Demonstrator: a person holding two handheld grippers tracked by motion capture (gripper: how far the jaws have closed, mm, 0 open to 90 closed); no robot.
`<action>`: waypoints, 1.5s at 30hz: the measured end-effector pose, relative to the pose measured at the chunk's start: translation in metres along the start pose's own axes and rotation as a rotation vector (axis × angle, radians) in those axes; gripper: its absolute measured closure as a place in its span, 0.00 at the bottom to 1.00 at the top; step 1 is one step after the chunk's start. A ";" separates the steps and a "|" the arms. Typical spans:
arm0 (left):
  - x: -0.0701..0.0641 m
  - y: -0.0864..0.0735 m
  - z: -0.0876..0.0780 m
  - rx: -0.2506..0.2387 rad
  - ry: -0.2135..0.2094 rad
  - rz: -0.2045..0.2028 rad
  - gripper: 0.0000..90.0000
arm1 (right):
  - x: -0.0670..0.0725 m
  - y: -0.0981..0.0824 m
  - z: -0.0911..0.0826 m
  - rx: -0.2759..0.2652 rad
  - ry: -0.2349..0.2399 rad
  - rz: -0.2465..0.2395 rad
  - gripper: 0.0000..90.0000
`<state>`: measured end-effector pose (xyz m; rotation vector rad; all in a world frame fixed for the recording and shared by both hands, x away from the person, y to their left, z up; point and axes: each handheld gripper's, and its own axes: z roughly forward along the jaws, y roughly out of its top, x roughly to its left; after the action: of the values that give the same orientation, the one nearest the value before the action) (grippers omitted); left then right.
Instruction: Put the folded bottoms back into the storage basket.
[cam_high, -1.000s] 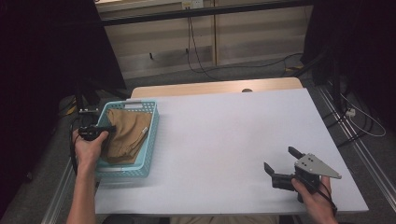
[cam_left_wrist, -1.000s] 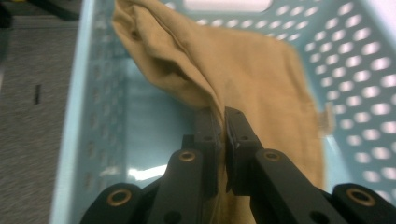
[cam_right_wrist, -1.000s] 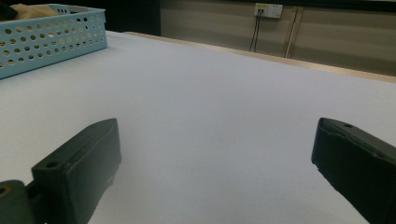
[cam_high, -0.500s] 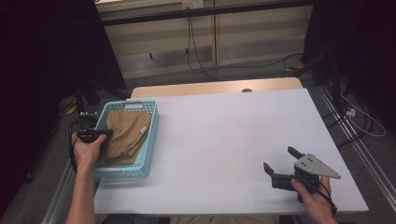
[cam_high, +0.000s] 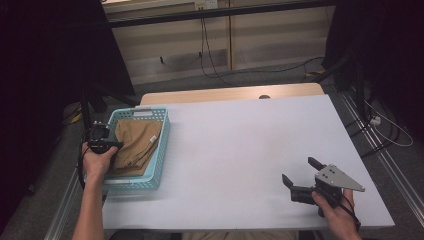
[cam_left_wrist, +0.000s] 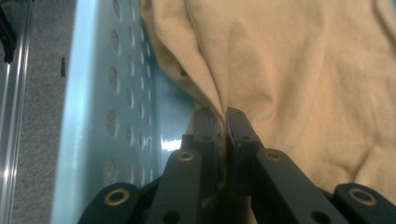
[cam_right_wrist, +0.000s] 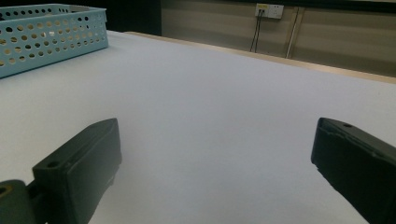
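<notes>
Your left tool (cam_high: 116, 146) has slid slightly toward you along the light blue perforated plastic basket (cam_high: 163, 150), pinching the tan folded cloth (cam_high: 137, 145)

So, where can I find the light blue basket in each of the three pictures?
High view: the light blue basket sits at the left edge of the table, tan cloth inside.
Left gripper view: its perforated wall runs down the left, beside the cloth.
Right gripper view: far upper left corner.
Shared landmark: the round holes in its wall.
</notes>
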<state>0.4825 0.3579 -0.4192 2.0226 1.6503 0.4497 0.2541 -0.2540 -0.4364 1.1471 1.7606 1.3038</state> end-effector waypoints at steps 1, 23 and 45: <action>0.000 0.000 0.000 0.008 0.000 0.007 0.94 | 0.000 0.000 0.000 0.000 0.000 0.000 0.02; -0.008 0.007 -0.028 -0.099 -0.040 0.030 0.62 | -0.001 0.000 0.000 0.000 -0.002 0.001 0.02; -0.048 0.013 -0.064 -0.304 -0.097 0.119 0.18 | -0.001 0.000 0.000 -0.003 -0.008 0.007 0.02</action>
<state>0.4488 0.3195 -0.3567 1.8882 1.3200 0.5957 0.2543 -0.2548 -0.4362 1.1557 1.7499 1.3040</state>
